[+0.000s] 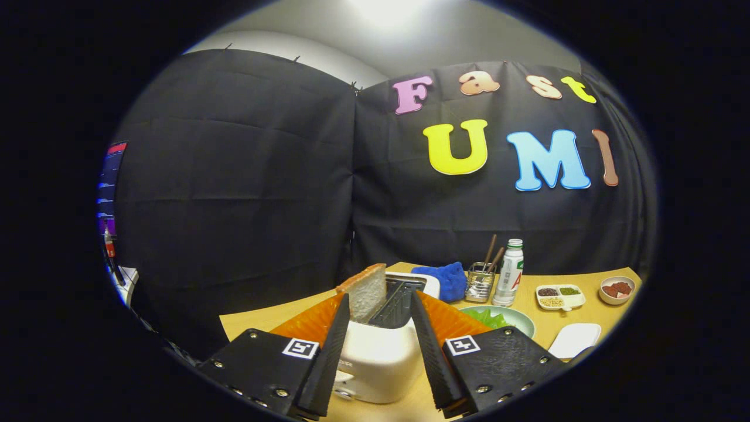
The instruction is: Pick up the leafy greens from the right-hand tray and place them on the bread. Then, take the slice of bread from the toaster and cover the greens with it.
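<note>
Light wooden counter point(586, 325) in a black-cloth booth. The white bottle's point(508, 272) label is too small to read. The hand-held gripper point(379, 305) is spread wide, holding nothing, fingers either side of the white toaster point(375, 351). The bread slice point(366, 290) sticks up from its slot, between the fingertips. What look like leafy greens point(489, 318) sit on a green plate point(521, 316) just right of the fingers.

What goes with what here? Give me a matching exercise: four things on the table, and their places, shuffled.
Things:
1. slice of bread
2. leafy greens
3. blue cloth
4. bottle

Places:
A. beside the utensil holder
B. behind the toaster
C. sticking up from the toaster slot, ahead of the open hand-held gripper
D. in the green bowl

Pairs: 1-C, 2-D, 3-B, 4-A
</note>
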